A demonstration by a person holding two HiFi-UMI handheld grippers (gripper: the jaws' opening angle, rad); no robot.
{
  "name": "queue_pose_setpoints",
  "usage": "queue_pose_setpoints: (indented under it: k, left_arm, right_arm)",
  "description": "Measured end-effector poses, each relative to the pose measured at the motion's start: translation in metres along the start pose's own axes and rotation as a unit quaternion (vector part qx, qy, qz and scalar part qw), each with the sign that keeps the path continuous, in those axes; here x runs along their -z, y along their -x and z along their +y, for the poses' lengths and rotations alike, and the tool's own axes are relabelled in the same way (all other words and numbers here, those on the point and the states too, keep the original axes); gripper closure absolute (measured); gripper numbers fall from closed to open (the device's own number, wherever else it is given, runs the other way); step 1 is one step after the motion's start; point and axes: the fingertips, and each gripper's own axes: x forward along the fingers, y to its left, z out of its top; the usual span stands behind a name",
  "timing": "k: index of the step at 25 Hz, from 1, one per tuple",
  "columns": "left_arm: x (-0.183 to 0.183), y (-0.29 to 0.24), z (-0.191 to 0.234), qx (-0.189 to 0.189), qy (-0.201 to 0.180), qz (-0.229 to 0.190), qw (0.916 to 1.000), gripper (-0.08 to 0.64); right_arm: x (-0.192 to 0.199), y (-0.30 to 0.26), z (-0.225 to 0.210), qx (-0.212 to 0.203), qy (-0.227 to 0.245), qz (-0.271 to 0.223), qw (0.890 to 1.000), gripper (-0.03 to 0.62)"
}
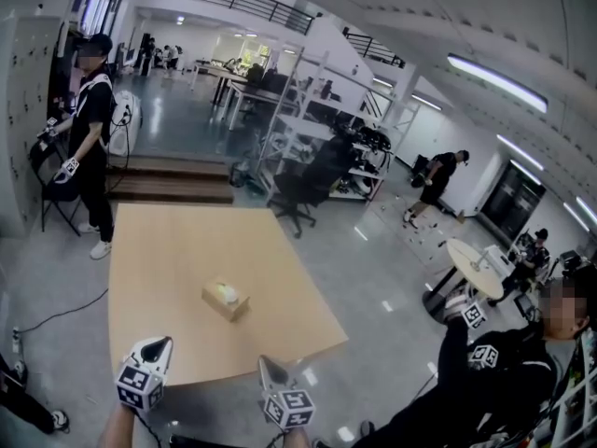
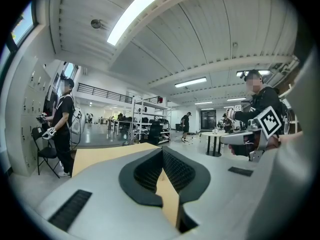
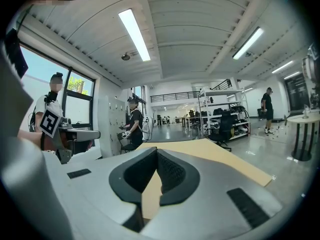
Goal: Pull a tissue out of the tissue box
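**Tissue box on the table, both grippers short of it**

The tissue box [image 1: 226,299] sits near the middle of the light wooden table [image 1: 168,250], turned at an angle to the table's edges. A pale tissue [image 1: 227,293] shows at its top opening. Nothing touches the box.

The left gripper [image 1: 159,346] and the right gripper [image 1: 269,366] hang at the table's near edge, side by side and apart from the box. Each carries its marker cube at the bottom of the head view.

In the left gripper view, the left gripper's [image 2: 162,151] ribbed black pads meet at their tips with nothing between them. Only the tabletop [image 2: 100,154] shows beyond. The right gripper's [image 3: 156,151] pads are likewise pressed together and empty over the tabletop [image 3: 210,151].

Round the table:
- A standing person [image 1: 90,138] by grey lockers at the far left corner.
- A black office chair [image 1: 303,189] past the far edge.
- A round white table [image 1: 474,267] to the right.
- A seated person [image 1: 504,371] in black at the lower right.
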Motion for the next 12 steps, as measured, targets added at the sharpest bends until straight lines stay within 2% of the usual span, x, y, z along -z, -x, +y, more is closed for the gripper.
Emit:
queue_pose_setpoints:
  k: [12]
  left_arm:
    - [-0.001, -0.040, 0.044, 0.005, 0.000, 0.006, 1.0000, 0.554]
  right_arm:
    - [-0.011, -0.055, -0.003, 0.001, 0.001, -0.002, 1.000, 0.581]
